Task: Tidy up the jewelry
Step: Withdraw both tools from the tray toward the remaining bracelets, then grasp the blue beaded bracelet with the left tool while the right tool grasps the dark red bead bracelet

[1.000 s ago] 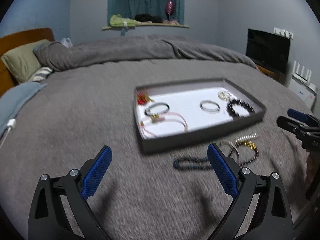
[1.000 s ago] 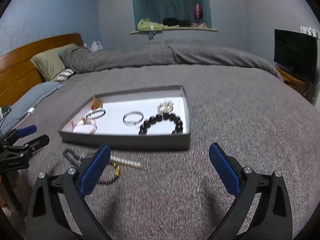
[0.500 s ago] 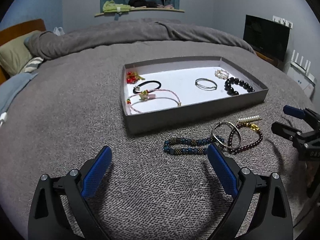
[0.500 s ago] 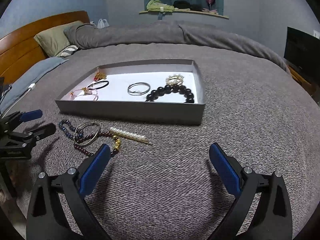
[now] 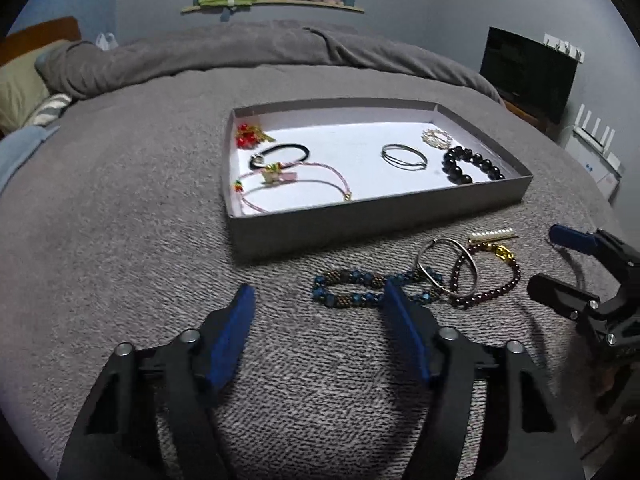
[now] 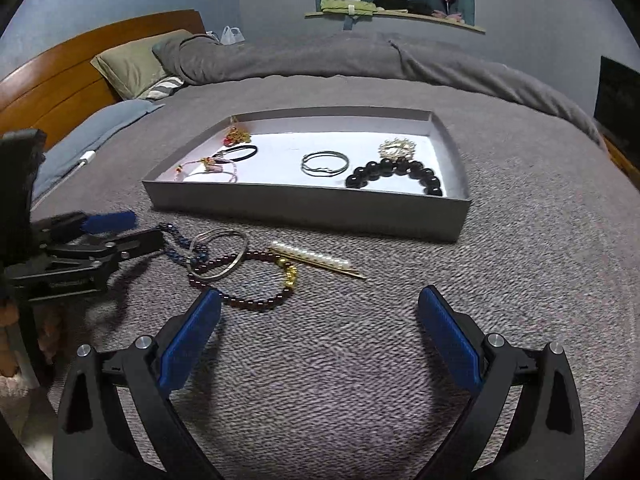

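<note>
Grey bedspread bare right of tray; left claw narrowing, empty; right claw spread, empty.

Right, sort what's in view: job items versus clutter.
Job: grey tray; blue bead bracelet; silver bangle; dark red bracelet; pearl pin.
Clutter: pillow; duvet; screen; windowsill clothes.

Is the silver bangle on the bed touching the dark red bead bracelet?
Touching. In the right wrist view the silver bangle lies across one end of the dark red bead bracelet, overlapping its beads with no gap between them.
</note>
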